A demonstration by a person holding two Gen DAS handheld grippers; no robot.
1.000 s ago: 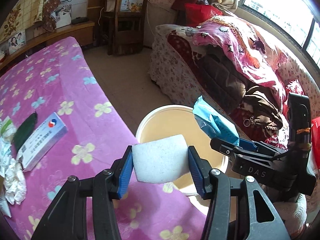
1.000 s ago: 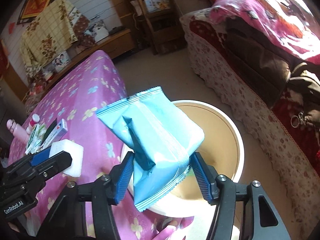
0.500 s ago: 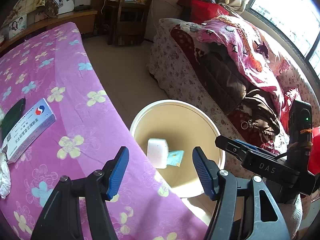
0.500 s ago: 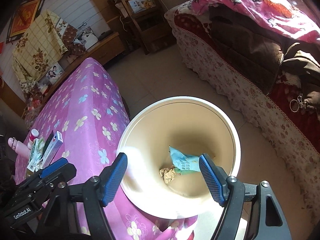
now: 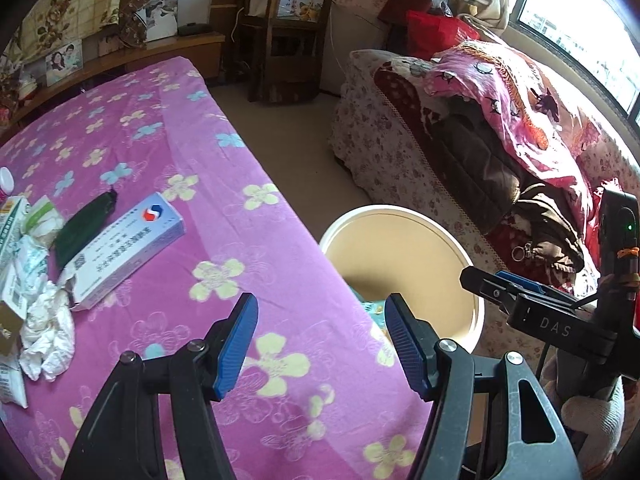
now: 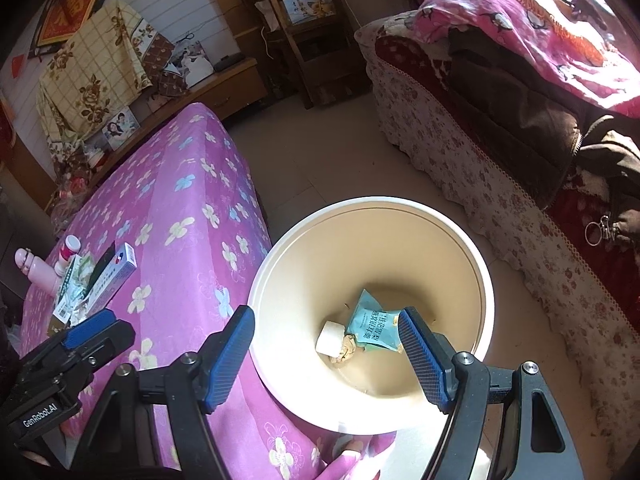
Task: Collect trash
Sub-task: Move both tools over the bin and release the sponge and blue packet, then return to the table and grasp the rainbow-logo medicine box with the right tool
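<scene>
Right wrist: blue packet (image 6: 375,327) below right hand-held gripper (image 6: 326,356).

Your left gripper (image 5: 322,340) hangs open and empty over the purple tablecloth (image 5: 168,152), the bin (image 5: 472,264) just right.

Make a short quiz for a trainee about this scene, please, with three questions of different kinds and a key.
1. True or false: the left gripper holds a white foam block.
2. Which lies inside the round cream plastic bucket? A) blue-and-white cardboard medicine box; B) light blue plastic snack packet; C) pink bottle.
3. Fill in: the crumpled white tissue lies on the ____ flowered tablecloth.

Key: 1 false, both the left and the right gripper are open and empty, and the block lies in the bucket. 2 B. 3 purple.
</scene>
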